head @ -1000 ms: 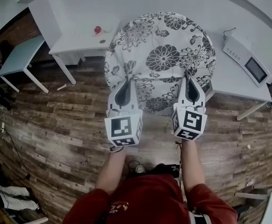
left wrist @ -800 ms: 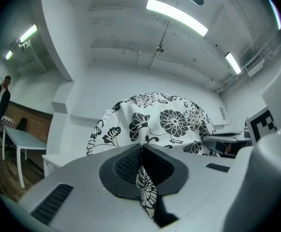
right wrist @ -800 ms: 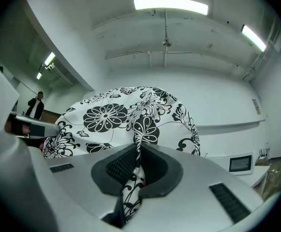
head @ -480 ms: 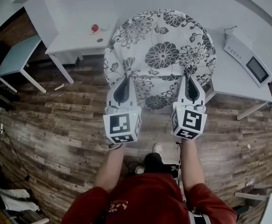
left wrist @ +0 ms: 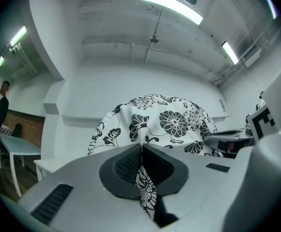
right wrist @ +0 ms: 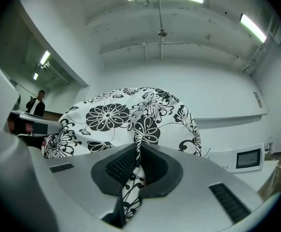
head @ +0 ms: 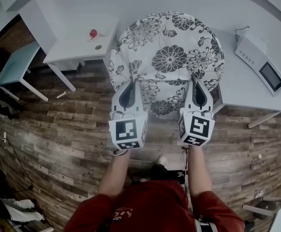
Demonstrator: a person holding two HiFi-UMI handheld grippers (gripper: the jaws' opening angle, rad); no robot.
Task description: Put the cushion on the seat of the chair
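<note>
Left claw point(head: 132, 80), right claw point(head: 197, 80): each clamped tight on near edge of floral cushion point(head: 167, 57). Cushion spread toward 12 o'clock from both claws, over wood floor point(head: 58, 124). White worktop point(head: 77, 45) at 11 o'clock.

Matt cloth, softly creased, printed black on white, for the cushion point(head: 167, 57). Smooth matt light-grey plastic on the left gripper point(left wrist: 141, 151) and right gripper point(right wrist: 137, 153), with dark ribbed pads point(left wrist: 128, 166), perhaps rubber. Rough-grained, worn-looking wood planks for the floor point(head: 58, 124). Smooth plain white on the table point(head: 77, 45).
</note>
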